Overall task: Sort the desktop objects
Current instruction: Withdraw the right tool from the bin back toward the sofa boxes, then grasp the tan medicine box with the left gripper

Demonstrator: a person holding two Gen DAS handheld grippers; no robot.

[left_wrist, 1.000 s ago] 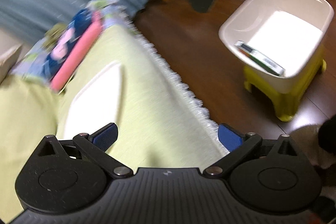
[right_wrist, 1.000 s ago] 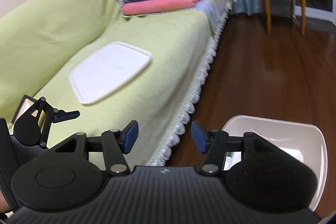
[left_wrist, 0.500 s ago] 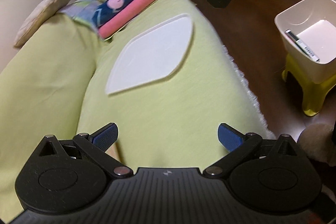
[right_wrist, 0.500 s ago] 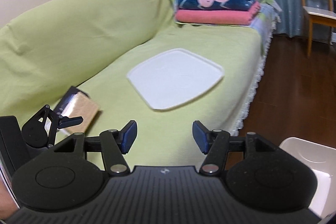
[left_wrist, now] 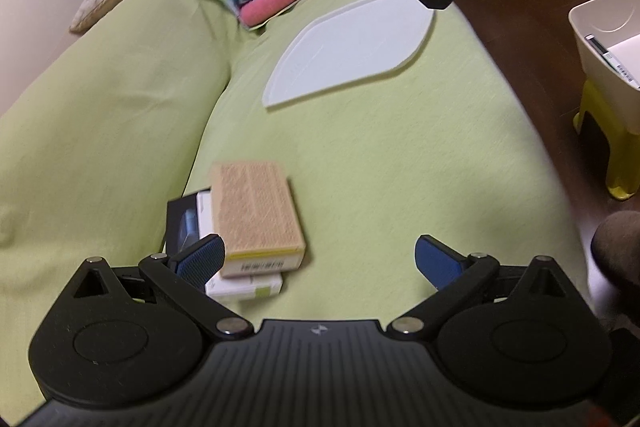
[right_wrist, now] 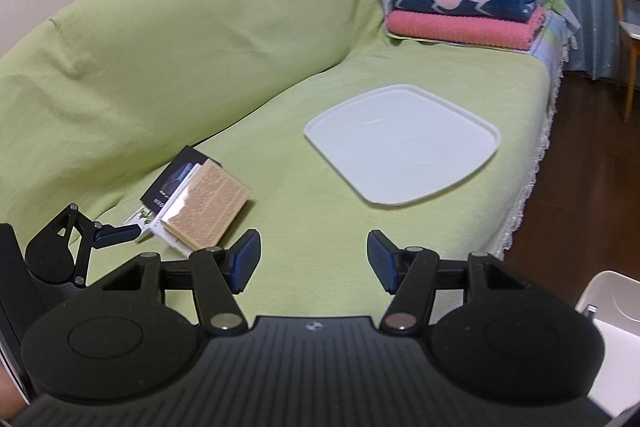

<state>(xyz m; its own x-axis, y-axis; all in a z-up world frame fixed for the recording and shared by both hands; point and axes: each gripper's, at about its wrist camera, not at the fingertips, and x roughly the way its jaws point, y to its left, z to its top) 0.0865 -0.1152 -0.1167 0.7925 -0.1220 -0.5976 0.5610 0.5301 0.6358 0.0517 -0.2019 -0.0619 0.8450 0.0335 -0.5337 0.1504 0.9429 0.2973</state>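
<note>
Step in hand: reaching for the next box, by judgement.
Left tongs: spread wide, empty, low over the sofa; left pad just beside the tan box.
Right tongs: spread, empty, hovering beside the boxes.
Tan box: topmost of a small pile on the sofa seat, over a white box and a black box.
White bin: well apart from the tan box, past the sofa edge, on a yellow stool.
Advice: shift left to straddle the tan box across its narrow width; lift straight, sparing the boxes beneath.
</note>
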